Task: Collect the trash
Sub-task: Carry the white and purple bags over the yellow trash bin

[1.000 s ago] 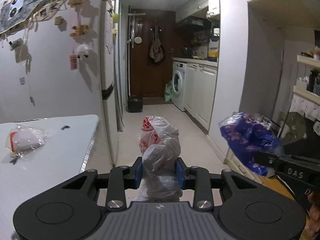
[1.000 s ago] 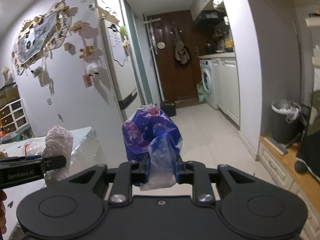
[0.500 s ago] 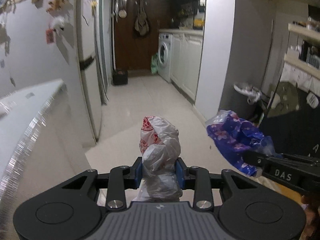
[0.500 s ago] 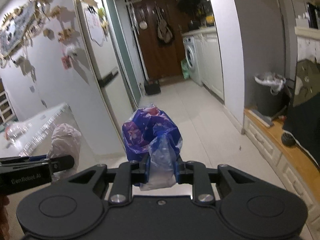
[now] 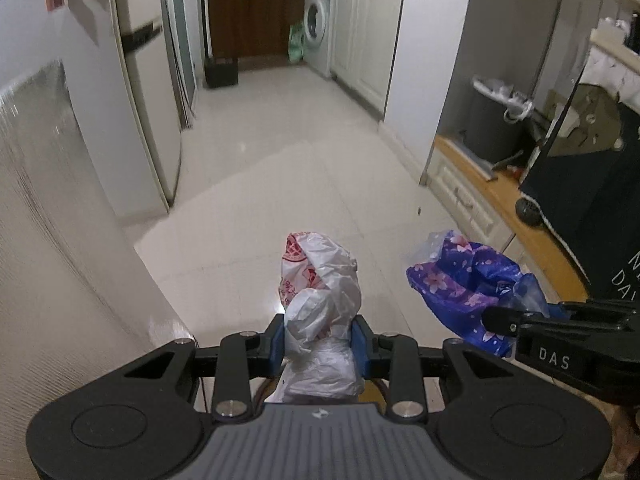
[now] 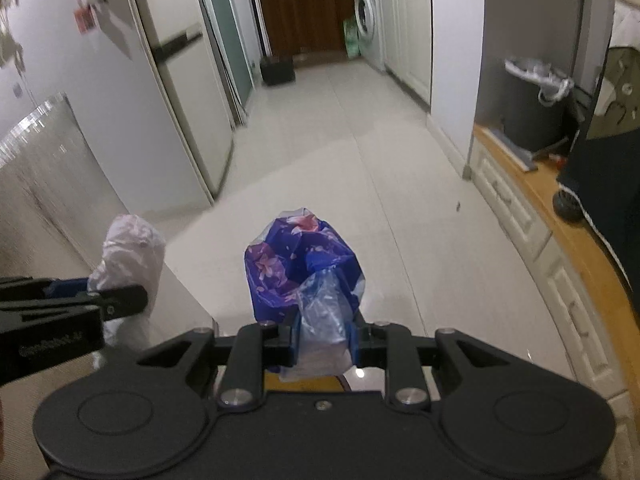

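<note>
Trash bags clamped: white bag [image 5: 320, 304] in left gripper [image 5: 319, 338], purple bag [image 6: 304, 268] in right gripper [image 6: 323, 338]; best carried level toward the lined bin [image 6: 534, 108]

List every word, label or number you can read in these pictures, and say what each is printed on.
"DAS": side of the right hand-held gripper.
White letters on the dark panel: cut off, unreadable.
Lettering on the left hand-held gripper: too blurred.
Red print on the white bag: illegible.

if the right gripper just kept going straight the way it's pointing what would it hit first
Probably the bare floor. The right gripper, shut on the purple bag, tilts down toward open tiles; the bin sits well right.
</note>
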Demonstrator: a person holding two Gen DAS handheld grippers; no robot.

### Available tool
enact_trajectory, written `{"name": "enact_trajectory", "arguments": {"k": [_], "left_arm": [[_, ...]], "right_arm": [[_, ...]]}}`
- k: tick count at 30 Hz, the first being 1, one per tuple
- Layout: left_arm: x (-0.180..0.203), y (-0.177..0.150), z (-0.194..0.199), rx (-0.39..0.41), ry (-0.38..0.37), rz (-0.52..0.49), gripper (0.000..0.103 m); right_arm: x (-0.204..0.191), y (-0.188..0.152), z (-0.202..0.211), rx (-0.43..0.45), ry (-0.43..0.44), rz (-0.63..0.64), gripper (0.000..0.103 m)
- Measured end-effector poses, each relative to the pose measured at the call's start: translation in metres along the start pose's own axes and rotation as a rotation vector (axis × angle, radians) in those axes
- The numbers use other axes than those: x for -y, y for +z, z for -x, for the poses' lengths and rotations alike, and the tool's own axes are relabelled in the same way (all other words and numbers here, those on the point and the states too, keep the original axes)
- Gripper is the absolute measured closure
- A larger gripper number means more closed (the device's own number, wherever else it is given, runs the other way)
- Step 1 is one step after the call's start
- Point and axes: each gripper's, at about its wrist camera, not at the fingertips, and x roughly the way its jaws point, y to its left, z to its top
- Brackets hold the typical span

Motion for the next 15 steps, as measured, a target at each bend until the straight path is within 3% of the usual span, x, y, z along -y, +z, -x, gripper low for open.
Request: {"name": "enact_trajectory", "arguments": {"k": [15], "left_arm": [[-0.042, -0.037, -0.096, -0.259, -0.022, 0.05, 0.067]], "right_arm": [[-0.02, -0.022, -0.096, -0.278, 0.004, 0.075, 0.079]]}}
